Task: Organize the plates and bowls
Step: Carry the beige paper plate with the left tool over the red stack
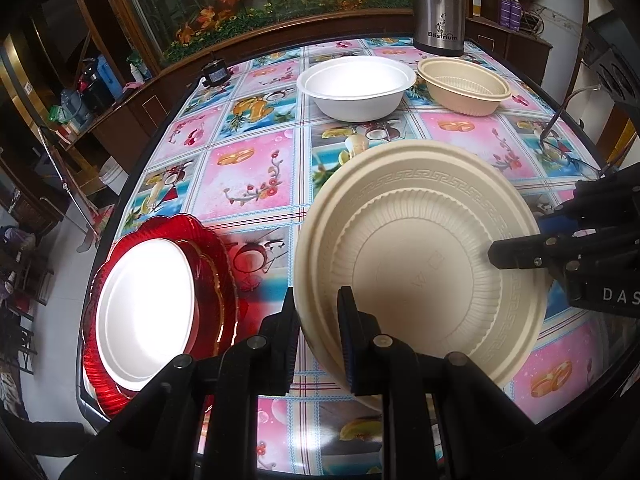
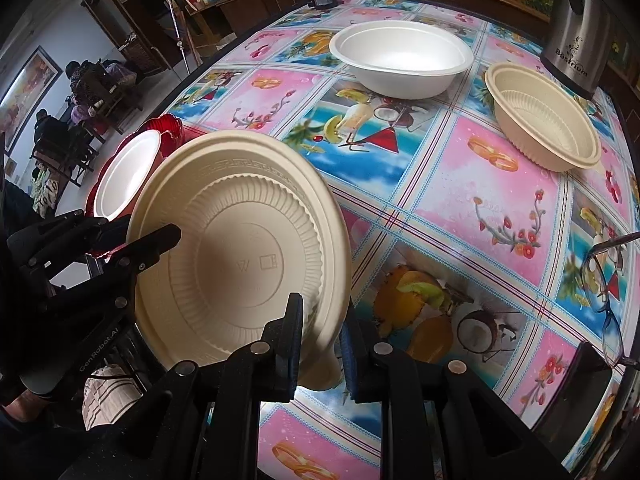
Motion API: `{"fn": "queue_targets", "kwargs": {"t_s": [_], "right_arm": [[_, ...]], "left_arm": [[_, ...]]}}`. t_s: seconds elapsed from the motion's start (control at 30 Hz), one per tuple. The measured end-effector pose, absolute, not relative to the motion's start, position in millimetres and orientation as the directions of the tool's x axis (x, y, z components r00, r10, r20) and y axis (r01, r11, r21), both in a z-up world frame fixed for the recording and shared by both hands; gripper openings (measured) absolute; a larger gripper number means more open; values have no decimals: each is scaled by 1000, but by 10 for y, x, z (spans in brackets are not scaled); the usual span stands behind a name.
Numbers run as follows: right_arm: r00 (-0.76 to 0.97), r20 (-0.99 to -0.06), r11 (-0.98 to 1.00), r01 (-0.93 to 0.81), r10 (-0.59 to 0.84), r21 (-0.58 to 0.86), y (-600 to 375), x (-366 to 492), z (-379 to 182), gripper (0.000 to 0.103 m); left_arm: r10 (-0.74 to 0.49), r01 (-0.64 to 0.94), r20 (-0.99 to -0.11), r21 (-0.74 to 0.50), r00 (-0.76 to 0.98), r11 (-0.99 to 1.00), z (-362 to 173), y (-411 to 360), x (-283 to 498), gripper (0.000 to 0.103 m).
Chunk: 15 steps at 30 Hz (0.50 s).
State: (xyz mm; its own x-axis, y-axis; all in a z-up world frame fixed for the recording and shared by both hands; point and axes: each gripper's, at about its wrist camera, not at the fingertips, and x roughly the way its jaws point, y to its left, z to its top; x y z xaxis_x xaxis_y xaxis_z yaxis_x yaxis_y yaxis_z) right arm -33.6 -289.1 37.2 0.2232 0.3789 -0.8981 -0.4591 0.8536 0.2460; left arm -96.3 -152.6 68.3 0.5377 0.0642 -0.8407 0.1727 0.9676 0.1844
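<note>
We hold a cream plate [image 1: 420, 264] between our two tools, lifted and tilted above the worktop [image 1: 248, 184]. Our left tool [image 1: 318, 344] is clenched on the plate's near rim, one finger on the inner face and one behind it. Our right tool [image 2: 320, 340] grips the opposite rim in the same way, its jaws nearly closed on the thin edge. The plate appears to be two nested cream pieces, though we cannot tell for sure. To the outer side of the left tool, a white plate [image 1: 148, 312] lies in a red dish [image 1: 224, 280] at the worktop's edge. Well beyond both tools stand a white bowl [image 1: 356, 88] and, just beside it, a cream bowl [image 1: 464, 86], apart from each other. A steel kettle [image 1: 438, 8] stands behind the cream bowl. Glasses [image 2: 604, 280] lie on the outer side of the right tool.
</note>
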Motion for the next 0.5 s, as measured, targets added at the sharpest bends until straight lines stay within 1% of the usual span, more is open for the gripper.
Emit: {"fn": "queue_targets", "kwargs": {"t_s": [0.5], "right_arm": [[241,-885,833,-499,398,239,-2670,-340,567,19]], "left_arm": [[81,111,-817,175,571,978,862,-1265,-1046,18]]}}
